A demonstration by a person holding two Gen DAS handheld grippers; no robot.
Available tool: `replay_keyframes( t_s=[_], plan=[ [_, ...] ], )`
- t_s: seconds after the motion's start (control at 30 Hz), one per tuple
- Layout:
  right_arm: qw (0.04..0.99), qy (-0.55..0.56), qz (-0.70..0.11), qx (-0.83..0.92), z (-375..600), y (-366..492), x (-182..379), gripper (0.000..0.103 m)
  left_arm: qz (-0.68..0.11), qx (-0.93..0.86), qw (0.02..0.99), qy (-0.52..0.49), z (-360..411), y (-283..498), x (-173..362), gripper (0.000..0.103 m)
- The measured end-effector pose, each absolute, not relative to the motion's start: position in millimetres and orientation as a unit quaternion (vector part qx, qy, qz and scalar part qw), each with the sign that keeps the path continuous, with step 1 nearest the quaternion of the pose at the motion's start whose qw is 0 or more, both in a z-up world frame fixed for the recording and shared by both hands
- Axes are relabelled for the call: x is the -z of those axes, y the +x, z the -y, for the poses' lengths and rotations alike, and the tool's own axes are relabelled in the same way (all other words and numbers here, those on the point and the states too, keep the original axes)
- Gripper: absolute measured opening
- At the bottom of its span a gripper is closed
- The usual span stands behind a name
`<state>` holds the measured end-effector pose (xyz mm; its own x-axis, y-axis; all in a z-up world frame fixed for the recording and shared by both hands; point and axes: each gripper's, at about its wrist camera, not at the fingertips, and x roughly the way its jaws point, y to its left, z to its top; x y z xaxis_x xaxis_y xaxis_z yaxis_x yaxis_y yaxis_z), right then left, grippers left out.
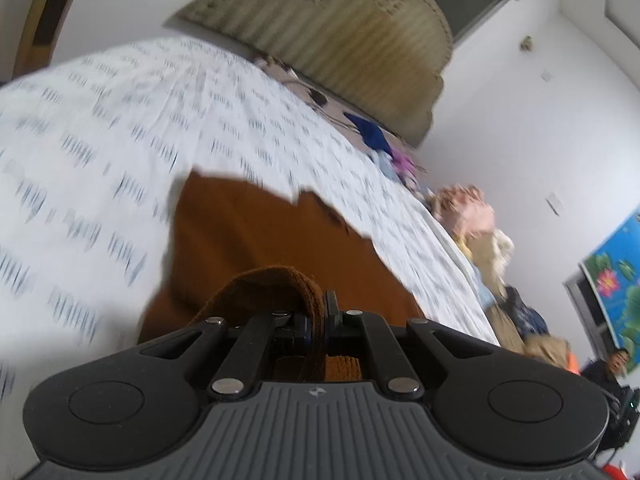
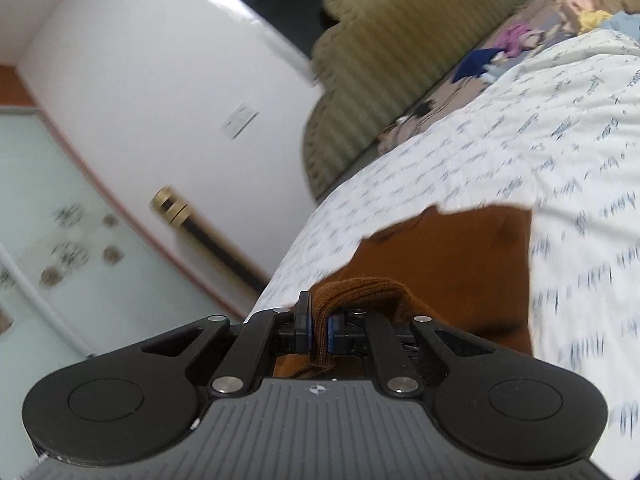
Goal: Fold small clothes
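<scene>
A small brown knitted garment (image 1: 256,248) hangs above the bed, held at two points. In the left wrist view my left gripper (image 1: 318,316) is shut on the garment's ribbed edge, which loops up out of the jaws. In the right wrist view my right gripper (image 2: 318,326) is shut on another stretch of the same ribbed edge, with the brown garment (image 2: 452,264) drooping beyond it. Its far end reaches down toward the white bedspread (image 1: 120,128). Both views are blurred by motion.
The bed has a white bedspread (image 2: 500,152) printed with dark script and an olive padded headboard (image 1: 340,40). Loose clothes (image 1: 468,208) are heaped along the bed's far side, with a blue garment (image 2: 474,62) near the headboard. A person (image 1: 614,360) sits at the right.
</scene>
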<state>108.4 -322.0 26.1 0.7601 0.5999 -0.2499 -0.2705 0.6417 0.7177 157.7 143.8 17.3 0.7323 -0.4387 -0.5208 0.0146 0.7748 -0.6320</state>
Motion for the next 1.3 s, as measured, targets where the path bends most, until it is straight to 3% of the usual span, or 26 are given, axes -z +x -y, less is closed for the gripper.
replay_keyframes(
  t_s=[0.33, 0.43, 0.53, 0.57, 0.67, 0.73, 0.93, 1.03, 1.13, 1.3],
  plan=[
    [0.854, 0.399, -0.263, -0.205, 332.0, 272.0, 12.7, 0.012, -0.372, 0.053, 0.885, -0.276, -122.3, 317.1, 7.6, 0.005],
    [0.838, 0.426, -0.291, -0.177, 336.6, 312.4, 41.9, 0.012, -0.426, 0.042, 0.855, -0.293, -123.4, 357.4, 33.3, 0.005],
    [0.819, 0.451, -0.324, -0.147, 340.9, 341.1, 73.2, 0.018, -0.445, 0.024, 0.842, -0.304, -127.9, 376.4, 51.7, 0.005],
    [0.818, 0.453, -0.331, -0.128, 342.2, 345.7, 81.0, 0.025, -0.451, 0.023, 0.837, -0.309, -129.8, 380.6, 54.8, 0.005],
    [0.822, 0.454, -0.327, -0.108, 348.3, 351.1, 90.0, 0.047, -0.434, 0.030, 0.842, -0.318, -135.0, 385.5, 50.0, 0.005],
    [0.825, 0.457, -0.317, -0.102, 353.8, 355.0, 86.2, 0.052, -0.434, 0.040, 0.843, -0.314, -133.6, 390.1, 41.0, 0.005],
    [0.842, 0.433, -0.295, -0.128, 353.6, 350.1, 47.7, 0.052, -0.459, 0.097, 0.819, -0.329, -132.5, 400.3, 18.3, 0.012],
    [0.839, 0.472, -0.207, -0.177, 367.9, 310.2, 21.8, 0.052, -0.452, 0.082, 0.819, -0.344, -147.0, 392.4, 14.6, 0.012],
    [0.835, 0.524, -0.100, -0.135, 408.7, 255.3, 12.2, 0.067, -0.437, 0.052, 0.834, -0.334, -162.1, 388.7, 11.0, 0.013],
    [0.889, 0.379, -0.214, -0.143, 368.0, 258.7, 0.6, 0.068, -0.433, 0.037, 0.846, -0.307, -161.7, 382.2, 12.5, 0.013]
  ],
)
